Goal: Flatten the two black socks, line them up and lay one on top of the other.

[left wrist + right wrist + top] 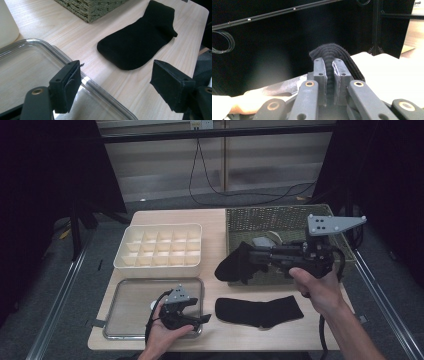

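Bench, pale wood, holding the following. Right claw: held in the person's right hand over the near left part of the wicker basket, pointing left; jaws pinched tight on a black sock, which hangs off its tip above the basket's near left corner; in the right gripper view the sock's ribbed fabric bulges up between and over the two pads. Second black sock: lying flat on the bench at the near edge, just near of the basket and right of the clear tray; in the left gripper view it lies ahead of the jaws, apart from them. Left claw: held in the person's left hand at the tray's near right corner, pointing right toward the flat sock; jaws wide apart, nothing between them, one pad over the tray's rim. Cream divided box: many small compartments, standing far of the tray and left of the basket. Basket contents: a few pale items at its middle, too small to identify.
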The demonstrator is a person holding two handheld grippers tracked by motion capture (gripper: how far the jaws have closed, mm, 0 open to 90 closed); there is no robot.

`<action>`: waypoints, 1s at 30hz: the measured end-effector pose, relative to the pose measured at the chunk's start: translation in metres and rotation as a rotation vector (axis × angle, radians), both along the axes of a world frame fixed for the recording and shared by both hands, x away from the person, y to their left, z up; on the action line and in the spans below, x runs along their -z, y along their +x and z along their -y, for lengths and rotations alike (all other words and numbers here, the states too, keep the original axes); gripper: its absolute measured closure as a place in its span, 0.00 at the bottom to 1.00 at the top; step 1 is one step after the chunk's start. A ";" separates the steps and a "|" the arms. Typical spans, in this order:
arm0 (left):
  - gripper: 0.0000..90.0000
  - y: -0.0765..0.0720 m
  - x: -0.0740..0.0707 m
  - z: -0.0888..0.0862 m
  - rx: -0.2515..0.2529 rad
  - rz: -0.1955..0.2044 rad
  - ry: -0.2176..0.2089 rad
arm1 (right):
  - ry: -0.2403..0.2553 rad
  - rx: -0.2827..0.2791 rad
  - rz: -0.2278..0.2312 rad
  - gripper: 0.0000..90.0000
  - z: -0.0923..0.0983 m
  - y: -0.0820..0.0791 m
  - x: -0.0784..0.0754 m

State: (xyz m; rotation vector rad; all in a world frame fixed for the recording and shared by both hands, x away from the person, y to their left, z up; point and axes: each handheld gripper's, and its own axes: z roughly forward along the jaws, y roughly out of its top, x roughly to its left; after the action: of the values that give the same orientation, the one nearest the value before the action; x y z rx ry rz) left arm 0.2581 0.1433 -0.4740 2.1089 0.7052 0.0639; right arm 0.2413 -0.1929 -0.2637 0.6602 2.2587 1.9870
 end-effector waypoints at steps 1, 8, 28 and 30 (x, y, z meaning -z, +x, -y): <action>0.28 0.000 0.000 0.000 0.002 0.000 0.002 | -0.004 -0.005 -0.002 0.92 -0.002 -0.001 0.003; 0.32 -0.003 0.000 0.001 0.013 0.006 0.008 | -0.001 -0.018 -0.075 0.92 -0.009 0.002 0.038; 0.42 0.007 0.002 0.011 0.038 -0.019 -0.007 | -0.072 0.029 -0.254 0.92 0.003 0.008 0.117; 0.46 0.009 0.002 0.014 0.047 -0.013 -0.004 | -0.074 0.036 -0.264 0.92 0.006 0.007 0.122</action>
State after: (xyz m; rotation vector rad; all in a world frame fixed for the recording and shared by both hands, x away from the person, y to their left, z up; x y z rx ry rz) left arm 0.2671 0.1297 -0.4761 2.1232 0.6623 0.0229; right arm 0.2488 -0.1991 -0.3853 1.0000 2.4284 1.8879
